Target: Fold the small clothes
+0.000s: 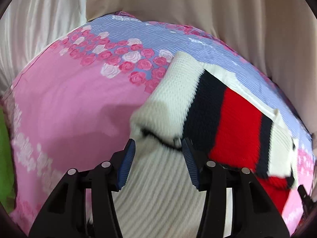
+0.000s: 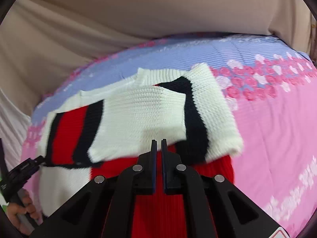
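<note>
step: folding sweater (image 2: 138,107) lying on floral bedsheet (image 2: 277,119) | left gripper (image 1: 158,144) gaping wide, straddling white knit, gripping nothing | right gripper (image 2: 158,144) pinching near-closed on hem | next: likely carrying hem across evenly

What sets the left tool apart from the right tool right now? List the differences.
The left tool has its blue-padded fingers spread wide, with white ribbed knit of the white, black and red striped sweater between them; the right tool has its fingers nearly together. The left tool sits at the sweater's white part, the right tool over its red ribbed part. Whether either actually pinches fabric is unclear. Both have black frames and work over the pink floral bedsheet.
</note>
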`<state>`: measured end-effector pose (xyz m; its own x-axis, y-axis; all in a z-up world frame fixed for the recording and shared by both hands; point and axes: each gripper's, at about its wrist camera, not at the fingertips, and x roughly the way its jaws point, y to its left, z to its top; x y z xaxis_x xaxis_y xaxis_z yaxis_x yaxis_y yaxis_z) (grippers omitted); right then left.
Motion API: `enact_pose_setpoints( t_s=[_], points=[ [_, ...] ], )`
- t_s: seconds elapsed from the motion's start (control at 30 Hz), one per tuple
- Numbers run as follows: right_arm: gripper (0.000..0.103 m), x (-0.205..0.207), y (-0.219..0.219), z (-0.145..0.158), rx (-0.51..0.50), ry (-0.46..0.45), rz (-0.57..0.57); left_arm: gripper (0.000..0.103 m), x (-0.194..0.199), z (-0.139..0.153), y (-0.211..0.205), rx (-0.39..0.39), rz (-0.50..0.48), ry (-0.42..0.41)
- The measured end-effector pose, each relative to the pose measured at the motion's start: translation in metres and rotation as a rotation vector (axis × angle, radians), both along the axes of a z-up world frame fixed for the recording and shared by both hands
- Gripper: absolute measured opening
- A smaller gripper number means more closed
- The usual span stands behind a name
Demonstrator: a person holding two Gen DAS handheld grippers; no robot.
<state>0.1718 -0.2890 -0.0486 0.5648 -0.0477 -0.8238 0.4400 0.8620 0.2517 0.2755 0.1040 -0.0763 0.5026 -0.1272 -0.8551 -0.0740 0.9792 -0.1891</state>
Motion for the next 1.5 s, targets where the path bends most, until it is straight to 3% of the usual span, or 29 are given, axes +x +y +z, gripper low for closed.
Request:
enact_pose_setpoints(
  t_s=[0.1, 0.17, 0.27, 0.3, 0.33, 0.4, 0.47, 0.63, 0.73, 0.87, 0.93, 1.03, 1.07, 1.1, 1.13, 1.2, 1.27, 1.33, 1.4, 1.43, 1.5],
  points=[
    [0.004, -0.045, 0.011, 0.016, -0.010, 0.002, 0.003, 0.049, -0.031, 0.010, -0.002, 0.042, -0.053, -0.013],
    [0.010, -0.075, 0.023, 0.019, -0.048, 0.044, 0.023, 0.054, -0.053, 0.011, -0.005, 0.077, -0.095, -0.004],
    [0.025, -0.118, 0.037, 0.006, -0.088, 0.124, 0.051, 0.064, -0.080, 0.004, -0.002, 0.089, -0.124, 0.033],
    [0.033, -0.128, 0.040, 0.000, -0.087, 0.140, 0.054, 0.064, -0.088, 0.001, 0.001, 0.095, -0.119, 0.045],
    [0.034, -0.139, 0.041, -0.008, -0.086, 0.164, 0.057, 0.064, -0.099, -0.003, 0.006, 0.094, -0.112, 0.055],
    [0.034, -0.157, 0.040, -0.019, -0.062, 0.191, 0.052, 0.064, -0.111, -0.003, 0.014, 0.086, -0.072, 0.055],
    [0.034, -0.168, 0.034, -0.022, 0.028, 0.154, 0.037, 0.064, -0.110, 0.000, 0.019, 0.051, -0.038, 0.047],
    [0.035, -0.123, 0.025, -0.002, 0.001, 0.040, 0.083, 0.064, -0.058, 0.014, 0.009, -0.107, -0.008, 0.020],
    [0.044, -0.071, 0.005, -0.001, 0.094, -0.015, 0.068, 0.073, -0.011, 0.001, 0.005, -0.212, 0.056, 0.029],
    [0.046, -0.015, -0.015, -0.011, 0.207, -0.035, -0.017, 0.071, 0.020, -0.021, 0.014, -0.216, 0.164, 0.077],
    [0.046, 0.007, -0.015, -0.012, 0.175, -0.048, -0.008, 0.071, 0.024, -0.023, 0.020, -0.183, 0.192, 0.058],
    [0.054, 0.030, -0.024, -0.022, 0.041, -0.017, -0.080, 0.051, 0.031, -0.033, 0.028, -0.196, 0.205, 0.079],
    [0.054, 0.038, -0.028, -0.031, 0.028, 0.015, -0.103, 0.034, 0.032, -0.035, 0.029, -0.231, 0.202, 0.076],
    [0.040, 0.048, -0.031, -0.045, 0.062, 0.050, -0.095, 0.026, 0.034, -0.036, 0.031, -0.262, 0.193, 0.075],
    [0.014, 0.055, -0.029, -0.051, 0.107, 0.049, -0.059, 0.025, 0.035, -0.035, 0.031, -0.271, 0.198, 0.075],
    [0.010, 0.065, -0.017, -0.038, 0.097, 0.001, 0.024, 0.022, 0.033, -0.027, 0.035, -0.293, 0.230, 0.054],
    [0.009, 0.064, -0.006, -0.002, 0.107, -0.136, 0.090, 0.022, 0.027, -0.014, 0.041, -0.312, 0.263, 0.013],
    [0.008, 0.053, 0.001, 0.050, 0.102, -0.312, 0.136, 0.022, 0.023, -0.011, 0.040, -0.266, 0.270, -0.010],
    [0.008, 0.040, -0.001, 0.075, 0.073, -0.396, 0.133, 0.022, 0.027, -0.023, 0.037, -0.236, 0.261, 0.020],
    [0.008, 0.040, -0.009, 0.065, 0.053, -0.362, 0.107, 0.022, 0.029, -0.032, 0.035, -0.231, 0.268, 0.052],
    [0.008, 0.053, -0.027, 0.013, 0.056, -0.165, 0.062, 0.022, 0.029, -0.036, 0.033, -0.228, 0.267, 0.055]
  ],
)
